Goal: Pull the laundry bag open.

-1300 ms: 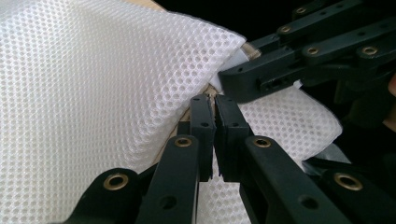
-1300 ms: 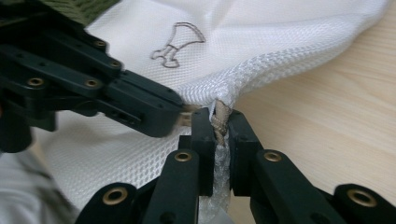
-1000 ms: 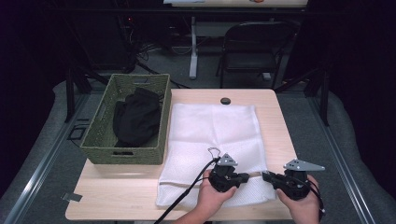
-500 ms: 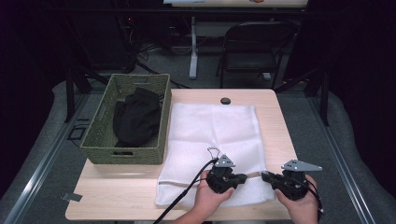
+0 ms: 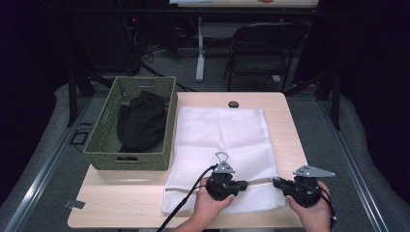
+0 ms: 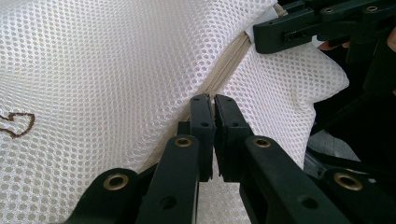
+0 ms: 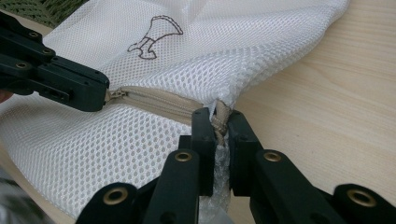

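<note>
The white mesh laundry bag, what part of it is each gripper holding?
The left gripper pinches the white mesh laundry bag at its beige zipper; the right gripper clamps the zipper's end.

My white mesh laundry bag (image 5: 227, 140) lies flat on the light wooden table (image 5: 121, 203), just beside the green woven basket. Its beige zipper (image 7: 159, 100) runs along the near edge, closed along the stretch I can see. A small brown outline drawing (image 7: 154, 35) marks the mesh. The near right corner is bunched and lifted.
</note>
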Demonstrator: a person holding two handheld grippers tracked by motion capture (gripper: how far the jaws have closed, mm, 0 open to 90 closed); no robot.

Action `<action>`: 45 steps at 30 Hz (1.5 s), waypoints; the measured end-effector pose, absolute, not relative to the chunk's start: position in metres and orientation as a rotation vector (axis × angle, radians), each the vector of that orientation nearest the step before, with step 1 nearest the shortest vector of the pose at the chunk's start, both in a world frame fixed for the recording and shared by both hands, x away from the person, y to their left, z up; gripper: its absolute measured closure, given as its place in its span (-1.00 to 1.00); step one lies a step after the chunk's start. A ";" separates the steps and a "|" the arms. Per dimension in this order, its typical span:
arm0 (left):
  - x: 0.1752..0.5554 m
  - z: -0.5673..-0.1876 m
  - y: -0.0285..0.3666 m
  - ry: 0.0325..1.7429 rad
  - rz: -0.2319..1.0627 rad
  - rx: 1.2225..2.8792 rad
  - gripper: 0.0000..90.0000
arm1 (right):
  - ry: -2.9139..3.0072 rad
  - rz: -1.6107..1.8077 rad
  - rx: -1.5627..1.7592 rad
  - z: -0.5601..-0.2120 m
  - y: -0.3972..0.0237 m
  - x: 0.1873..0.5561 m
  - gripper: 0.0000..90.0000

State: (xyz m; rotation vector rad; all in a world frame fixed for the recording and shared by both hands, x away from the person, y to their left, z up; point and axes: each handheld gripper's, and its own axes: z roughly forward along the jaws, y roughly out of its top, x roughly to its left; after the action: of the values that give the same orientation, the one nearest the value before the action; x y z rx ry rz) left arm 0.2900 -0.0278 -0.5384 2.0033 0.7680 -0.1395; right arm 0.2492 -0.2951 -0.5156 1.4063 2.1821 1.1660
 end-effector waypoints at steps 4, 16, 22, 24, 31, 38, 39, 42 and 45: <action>0.292 -0.538 -0.022 0.784 -0.130 1.997 0.94 | 2.166 1.140 1.412 -0.515 -0.297 0.249 0.86; 0.291 -0.534 -0.001 0.776 -0.077 2.038 0.94 | 2.174 1.170 1.415 -0.517 -0.298 0.250 0.86; 0.293 -0.536 0.017 0.819 -0.086 2.008 0.94 | 2.152 1.137 1.440 -0.517 -0.304 0.249 0.86; 0.293 -0.536 0.020 0.822 -0.091 2.007 0.94 | 2.156 1.140 1.435 -0.517 -0.304 0.250 0.86; 0.292 -0.536 0.025 0.827 -0.090 2.015 0.94 | 2.158 1.119 1.419 -0.518 -0.302 0.250 0.86; 0.291 -0.533 0.034 0.837 -0.072 2.021 0.94 | 2.159 1.158 1.429 -0.517 -0.303 0.250 0.86; 0.290 -0.532 0.035 0.834 -0.064 2.023 0.94 | 2.163 1.152 1.424 -0.517 -0.301 0.251 0.86; 0.290 -0.532 0.038 0.841 -0.050 2.034 0.94 | 2.169 1.144 1.412 -0.517 -0.298 0.251 0.86; 0.291 -0.533 0.047 0.869 -0.056 2.020 0.94 | 2.159 1.096 1.407 -0.518 -0.298 0.252 0.86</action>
State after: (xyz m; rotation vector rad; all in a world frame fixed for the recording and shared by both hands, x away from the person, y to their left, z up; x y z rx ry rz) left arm 0.2913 0.0475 -0.5329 2.0203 0.8691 -0.0558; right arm 0.2521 -0.2984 -0.5181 1.4065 2.1592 1.0958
